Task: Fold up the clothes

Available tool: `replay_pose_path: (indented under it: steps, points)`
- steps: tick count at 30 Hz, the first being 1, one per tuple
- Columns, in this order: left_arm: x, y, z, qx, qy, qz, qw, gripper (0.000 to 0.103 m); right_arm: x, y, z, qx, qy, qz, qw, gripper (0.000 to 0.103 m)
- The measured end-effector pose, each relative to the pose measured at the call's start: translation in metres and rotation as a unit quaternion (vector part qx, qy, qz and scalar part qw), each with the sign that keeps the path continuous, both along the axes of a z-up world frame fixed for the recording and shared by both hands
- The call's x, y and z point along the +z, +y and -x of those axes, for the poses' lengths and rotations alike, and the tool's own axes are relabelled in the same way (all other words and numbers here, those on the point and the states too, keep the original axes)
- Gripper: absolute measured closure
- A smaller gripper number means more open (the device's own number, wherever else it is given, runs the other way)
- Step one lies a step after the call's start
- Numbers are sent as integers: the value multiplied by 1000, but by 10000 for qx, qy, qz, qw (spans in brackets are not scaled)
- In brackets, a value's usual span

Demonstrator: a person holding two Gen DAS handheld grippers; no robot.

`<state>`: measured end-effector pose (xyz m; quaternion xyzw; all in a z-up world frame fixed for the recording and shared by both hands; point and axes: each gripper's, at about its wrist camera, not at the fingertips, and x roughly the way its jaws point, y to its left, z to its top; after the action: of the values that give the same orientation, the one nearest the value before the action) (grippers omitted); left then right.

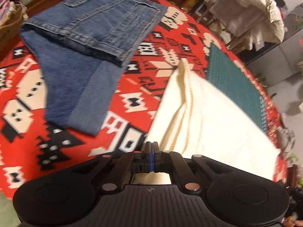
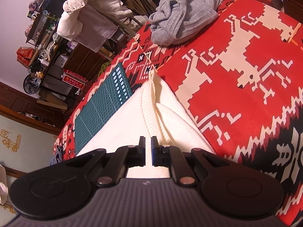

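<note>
While left hand-held gripper (image 1: 152, 147) pinches cream sweater (image 1: 204, 117), right hand-held gripper (image 2: 148, 141) sits slightly parted above it.

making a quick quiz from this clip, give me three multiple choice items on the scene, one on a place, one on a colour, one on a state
1. Where does the green cutting mat lie?
A. under the jeans
B. beside the cream garment, on the red patterned cloth
C. on the chair

2. What colour is the crumpled garment at the far edge?
A. grey
B. yellow
C. black

3. How does the left gripper stand?
A. wide open
B. out of view
C. fingers pressed together

Answers: 1 B, the mat lies flat by the cream garment on the cloth. 2 A, its ribbed knit is grey. 3 C, no gap shows between its fingers.
</note>
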<state>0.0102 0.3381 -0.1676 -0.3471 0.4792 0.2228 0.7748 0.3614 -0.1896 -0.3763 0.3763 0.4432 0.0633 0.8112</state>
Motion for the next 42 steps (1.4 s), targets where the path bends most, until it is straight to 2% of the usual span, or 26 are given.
replay_pose_path:
  steps: [1, 3, 7, 12, 14, 17, 21, 24, 29, 33, 36, 39, 42]
  points:
    - [1, 0, 3, 1, 87, -67, 9999, 100, 0, -1, 0, -16, -5, -22, 10000, 95]
    - [0, 4, 12, 112, 69, 51, 9999, 100, 1, -2, 1, -50, -11, -63, 10000, 95]
    - [8, 9, 28, 286, -373, 301, 9984, 100, 4, -10, 2, -134, -68, -106, 9998, 95]
    - [26, -3, 21, -49, -1234, 253, 9920, 100, 12, -31, 1, -301, -200, 71, 9993, 95]
    - [23, -8, 11, -155, -1356, 283, 9902, 100, 16, -40, 1, -368, -253, 142, 9989, 97]
    - [5, -9, 0, -117, -1285, 494, 9904, 100, 21, -53, 1, -467, -332, 248, 9980, 98]
    - [-18, 0, 4, 231, -1262, 865, 9879, 100, 13, -40, -15, -183, -249, 431, 9986, 99]
    - [-22, 8, 8, 382, -1277, 923, 9868, 100, 11, -27, -31, 44, -276, 877, 9958, 99]
    - [-26, 15, 14, 474, -1336, 983, 9850, 100, -4, -16, -56, 170, -311, 791, 9962, 99]
    - [-27, 18, 15, 518, -1371, 1039, 9837, 100, -17, -1, -68, 402, -182, 1111, 9928, 99]
    - [-28, 19, 16, 545, -1395, 1074, 9829, 100, -24, -2, -67, 346, -86, 1178, 9924, 103]
    - [-28, 19, 15, 551, -1409, 1072, 9827, 100, -25, -6, -62, 254, 3, 1066, 9940, 103]
    - [-27, 18, 15, 535, -1418, 1032, 9830, 100, -24, -3, -55, 311, 27, 1168, 9927, 103]
